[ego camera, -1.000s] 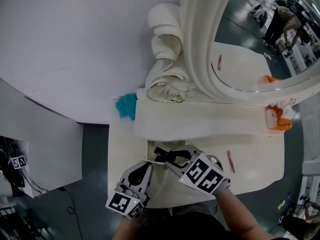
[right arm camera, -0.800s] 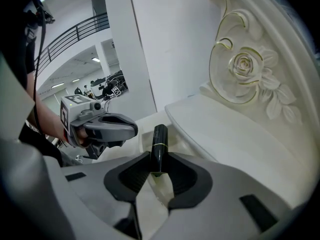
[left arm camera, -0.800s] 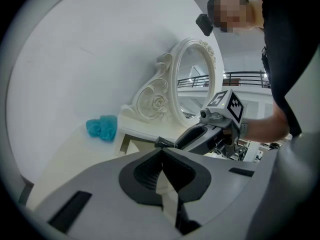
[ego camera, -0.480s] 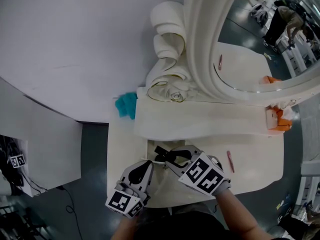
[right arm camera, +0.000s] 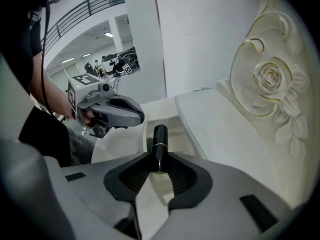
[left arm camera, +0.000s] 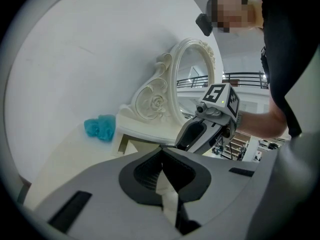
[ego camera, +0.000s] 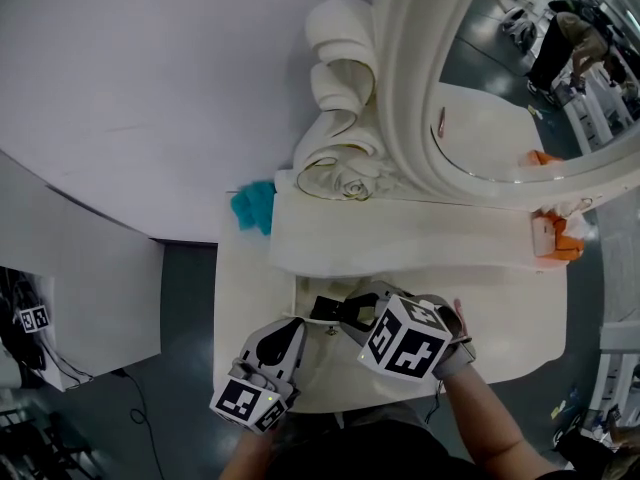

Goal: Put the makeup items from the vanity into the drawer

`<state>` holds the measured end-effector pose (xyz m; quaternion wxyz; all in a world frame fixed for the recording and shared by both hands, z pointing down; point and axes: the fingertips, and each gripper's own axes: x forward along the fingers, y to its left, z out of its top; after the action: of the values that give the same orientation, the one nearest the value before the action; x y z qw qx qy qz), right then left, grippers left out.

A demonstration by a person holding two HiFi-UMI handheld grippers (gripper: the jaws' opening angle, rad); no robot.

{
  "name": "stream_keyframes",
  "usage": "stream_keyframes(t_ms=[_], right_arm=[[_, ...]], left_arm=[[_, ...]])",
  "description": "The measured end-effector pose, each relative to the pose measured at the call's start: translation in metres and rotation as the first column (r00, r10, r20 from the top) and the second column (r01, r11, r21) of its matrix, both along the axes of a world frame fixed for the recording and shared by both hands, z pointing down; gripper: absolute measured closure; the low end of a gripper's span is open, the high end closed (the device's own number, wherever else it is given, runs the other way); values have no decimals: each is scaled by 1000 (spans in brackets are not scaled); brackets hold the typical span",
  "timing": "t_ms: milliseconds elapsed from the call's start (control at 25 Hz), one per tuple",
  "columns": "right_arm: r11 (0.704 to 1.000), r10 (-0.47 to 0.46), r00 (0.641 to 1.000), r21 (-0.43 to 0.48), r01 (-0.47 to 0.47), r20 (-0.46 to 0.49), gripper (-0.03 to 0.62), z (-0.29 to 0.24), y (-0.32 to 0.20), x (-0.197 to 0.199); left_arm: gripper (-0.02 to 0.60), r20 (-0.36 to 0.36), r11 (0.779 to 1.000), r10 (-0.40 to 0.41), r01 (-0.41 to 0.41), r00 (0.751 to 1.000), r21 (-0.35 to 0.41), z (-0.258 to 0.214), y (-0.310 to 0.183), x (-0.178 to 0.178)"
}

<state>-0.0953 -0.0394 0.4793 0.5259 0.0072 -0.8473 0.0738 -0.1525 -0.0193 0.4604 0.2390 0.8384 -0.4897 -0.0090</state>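
My right gripper is shut on a black makeup tube with a gold band, which sticks forward from the jaws. In the head view this gripper sits over the open drawer at the front left of the white vanity. My left gripper is shut with nothing in it, just left of the right one; it also shows in the head view and the right gripper view. A pink pencil lies on the top, mostly hidden behind my right hand.
A carved white mirror frame with a rose stands at the back above a raised shelf. A teal cloth lies at the back left. An orange box sits at the right end. Grey floor lies to the left.
My right gripper has rolled, so its marker cube has turned and now covers most of the pink pencil. The black tube stays in its jaws. The left gripper has hardly moved.
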Motion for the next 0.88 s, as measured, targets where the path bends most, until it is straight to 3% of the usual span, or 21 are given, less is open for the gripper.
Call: stream_keyframes(t_ms=[240,480,680,880], right_arm=[[993,-110,989,-41,106,-96,474,2,3,-3],[984,-172,977,22,177,-129,474,0,-3,-11],[920,-284,919,194,342,-274,476,15,-8,-14],[914,-319,910,168,369,-264,476,17,-2,-17]], left_arm=[[568,29,1000,20,-20,999,-7,2,3,4],[568,35,1000,23,-23,999,2,0,2,5],[568,28,1000,16,-16,999,0,1,3,3],[568,22,1000,18,-18,1000,-11,5,5,3]])
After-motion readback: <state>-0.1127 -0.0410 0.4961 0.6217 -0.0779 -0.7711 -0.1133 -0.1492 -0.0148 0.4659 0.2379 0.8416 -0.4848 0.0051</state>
